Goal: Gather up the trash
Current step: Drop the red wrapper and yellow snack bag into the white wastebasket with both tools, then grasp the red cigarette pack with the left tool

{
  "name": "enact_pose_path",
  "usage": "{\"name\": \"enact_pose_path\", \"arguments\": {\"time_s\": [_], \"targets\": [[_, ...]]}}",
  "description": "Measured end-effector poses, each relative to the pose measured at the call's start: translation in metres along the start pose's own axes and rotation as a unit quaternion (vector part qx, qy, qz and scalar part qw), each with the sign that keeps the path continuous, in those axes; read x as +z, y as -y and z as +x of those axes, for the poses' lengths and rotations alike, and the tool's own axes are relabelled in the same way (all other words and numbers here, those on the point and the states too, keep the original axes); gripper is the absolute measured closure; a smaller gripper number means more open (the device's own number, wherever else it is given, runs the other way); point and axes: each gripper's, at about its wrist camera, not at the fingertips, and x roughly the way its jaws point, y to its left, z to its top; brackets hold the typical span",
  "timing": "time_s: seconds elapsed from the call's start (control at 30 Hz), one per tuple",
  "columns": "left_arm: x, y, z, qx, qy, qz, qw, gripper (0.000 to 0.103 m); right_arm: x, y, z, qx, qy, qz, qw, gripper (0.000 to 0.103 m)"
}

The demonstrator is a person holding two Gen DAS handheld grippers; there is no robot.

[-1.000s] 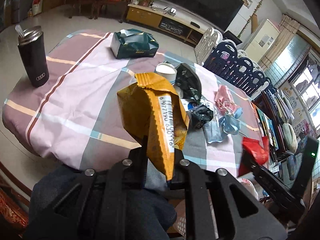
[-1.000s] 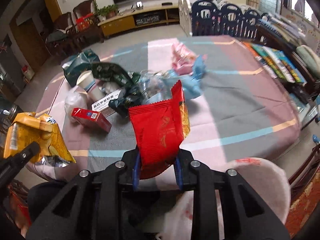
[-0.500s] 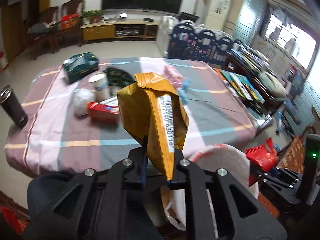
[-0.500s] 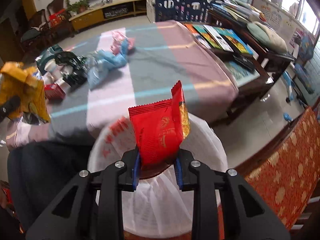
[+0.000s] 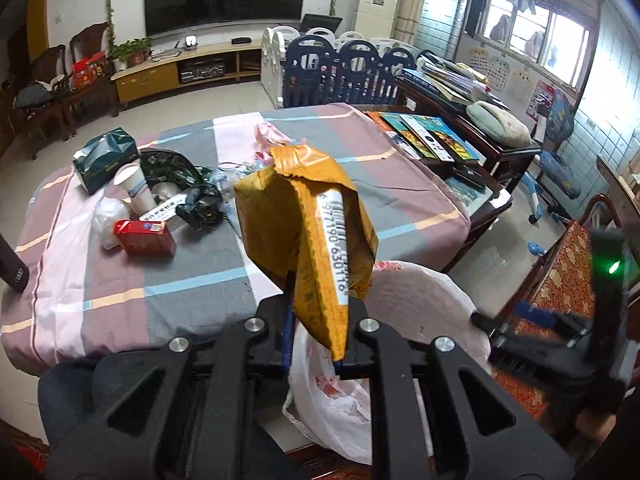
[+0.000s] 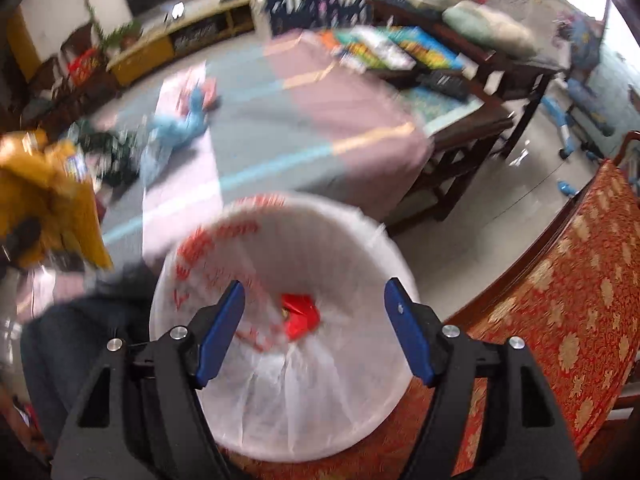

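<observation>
Across the living room, a striped tablecloth is covering the table, litter lying on it. Beside it, the white bag is holding the red wrapper beneath the right gripper, whose empty jaws are opening. Nearby, the left gripper is clamping the yellow packet tight.

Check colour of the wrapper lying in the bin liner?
Red wrapper in the white bin liner; clearest in the right wrist view.

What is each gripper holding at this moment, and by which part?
The left gripper pinches the yellow snack wrapper by its lower end. The right gripper holds nothing: its jaws are opening, and the red wrapper lies loose in the white bag below.
</observation>
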Motion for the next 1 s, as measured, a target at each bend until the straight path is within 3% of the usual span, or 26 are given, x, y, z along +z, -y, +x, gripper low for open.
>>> {"name": "enact_pose_path", "arguments": {"time_s": [0.07,0.13,0.2,0.27,0.4,0.47,0.53,0.7,1.0], "targets": [[-0.002,0.005,0.005,-0.015,-0.009,0.002,0.9998,0.088,0.005,0.008,-0.021,-0.026,0.065,0.013,0.998,0.024],[-0.005,0.009,0.011,-0.037,-0.025,0.004,0.9990,0.088,0.006,0.008,-0.046,-0.069,0.150,0.009,0.986,0.004],[-0.007,0.016,0.016,-0.054,-0.035,0.011,0.9979,0.088,0.002,0.004,-0.064,-0.104,0.215,0.003,0.971,0.003],[-0.009,0.025,0.020,-0.075,-0.047,0.024,0.9958,0.088,0.001,0.003,-0.072,-0.108,0.241,0.001,0.965,0.003],[-0.016,0.043,0.027,-0.104,-0.067,0.056,0.9908,0.083,0.012,0.013,-0.058,-0.074,0.167,0.023,0.983,0.003],[-0.018,0.048,0.027,-0.109,-0.069,0.065,0.9895,0.075,0.012,0.019,-0.053,-0.066,0.145,0.040,0.986,0.003],[-0.018,0.049,0.025,-0.108,-0.064,0.066,0.9899,0.052,0.015,0.021,-0.049,-0.066,0.135,0.050,0.987,0.003],[-0.015,0.042,0.022,-0.086,-0.051,0.057,0.9934,0.037,0.017,0.017,-0.048,-0.076,0.136,0.047,0.987,0.003],[-0.005,0.015,0.018,-0.012,-0.024,0.045,0.9986,0.032,0.019,0.003,-0.041,-0.077,0.127,0.027,0.989,0.003]]}}
